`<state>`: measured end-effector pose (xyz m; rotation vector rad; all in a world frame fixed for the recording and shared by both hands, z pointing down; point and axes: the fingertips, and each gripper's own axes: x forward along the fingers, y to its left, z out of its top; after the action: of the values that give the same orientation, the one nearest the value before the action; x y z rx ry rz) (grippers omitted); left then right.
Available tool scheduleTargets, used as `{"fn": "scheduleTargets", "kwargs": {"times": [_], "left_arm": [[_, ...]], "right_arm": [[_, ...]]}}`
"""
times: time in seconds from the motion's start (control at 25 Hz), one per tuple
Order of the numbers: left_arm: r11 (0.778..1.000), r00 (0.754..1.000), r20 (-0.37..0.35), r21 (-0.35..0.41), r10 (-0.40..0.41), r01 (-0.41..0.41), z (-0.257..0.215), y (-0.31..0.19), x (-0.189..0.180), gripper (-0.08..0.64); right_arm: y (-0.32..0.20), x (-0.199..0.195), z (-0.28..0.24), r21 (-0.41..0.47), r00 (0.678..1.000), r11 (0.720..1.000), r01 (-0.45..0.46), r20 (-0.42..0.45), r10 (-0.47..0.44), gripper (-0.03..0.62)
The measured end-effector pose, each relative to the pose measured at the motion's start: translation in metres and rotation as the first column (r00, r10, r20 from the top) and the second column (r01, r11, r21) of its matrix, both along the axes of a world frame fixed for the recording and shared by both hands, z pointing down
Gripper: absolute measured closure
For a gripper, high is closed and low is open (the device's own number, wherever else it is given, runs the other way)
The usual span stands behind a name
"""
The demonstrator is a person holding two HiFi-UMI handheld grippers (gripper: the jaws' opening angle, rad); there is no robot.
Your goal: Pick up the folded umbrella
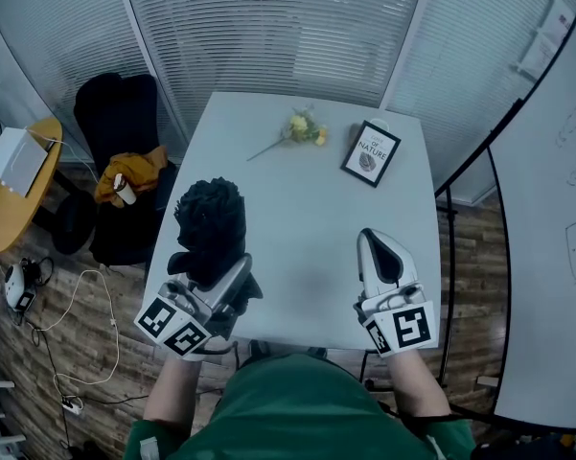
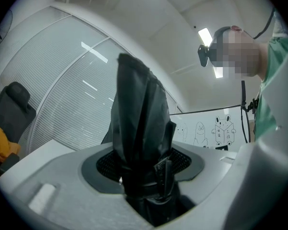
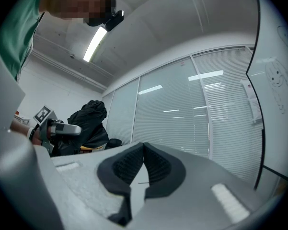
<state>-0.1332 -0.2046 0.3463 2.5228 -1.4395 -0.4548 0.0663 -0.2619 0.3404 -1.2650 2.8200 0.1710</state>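
My left gripper (image 1: 226, 278) grips the folded black umbrella (image 1: 211, 220) upright over the desk (image 1: 307, 238); my right gripper (image 1: 373, 243) is closed and empty.

The folded umbrella (image 1: 209, 226) is black, its fabric gathered into loose, crumpled pleats that bunch into a rounded, ruffled head at the top. It stands nearly upright, clamped around its lower part between the jaws of my left gripper (image 1: 232, 278), over the near left corner of the table (image 1: 307, 218). A narrow strap (image 2: 163, 170) with a rough fastening tab wraps the canopy right where the pads press on it, keeping the folds tight there. Its lower end is hidden below the jaws, so it may be clear of the tabletop, but I cannot tell.
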Motion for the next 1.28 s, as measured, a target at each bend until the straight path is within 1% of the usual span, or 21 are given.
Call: {"fn": "scheduleTargets", "kwargs": {"times": [0.36, 0.6, 0.84, 1.08, 1.28], "left_arm": [[1.000, 1.000, -0.009, 0.001, 0.006, -0.006, 0.000, 0.012, -0.004, 0.298], [1.000, 1.000, -0.005, -0.003, 0.010, -0.010, 0.005, 0.001, -0.003, 0.298], [1.000, 1.000, -0.003, 0.007, 0.021, -0.021, -0.002, 0.022, -0.008, 0.298], [1.000, 1.000, 0.000, 0.004, 0.025, -0.025, 0.002, 0.014, -0.009, 0.298], [0.999, 0.999, 0.004, 0.004, 0.037, -0.037, 0.003, 0.019, -0.011, 0.298]], "right_arm": [[0.013, -0.004, -0.003, 0.006, 1.000, 1.000, 0.007, -0.005, -0.007, 0.589], [0.002, -0.002, 0.002, 0.005, 1.000, 1.000, 0.005, -0.003, -0.005, 0.589], [0.027, -0.009, -0.009, 0.020, 1.000, 1.000, 0.007, -0.009, -0.007, 0.589], [0.019, -0.009, -0.005, 0.014, 1.000, 1.000, 0.000, -0.006, 0.000, 0.589], [0.028, -0.011, -0.006, 0.012, 1.000, 1.000, -0.006, -0.011, 0.006, 0.589]]}}
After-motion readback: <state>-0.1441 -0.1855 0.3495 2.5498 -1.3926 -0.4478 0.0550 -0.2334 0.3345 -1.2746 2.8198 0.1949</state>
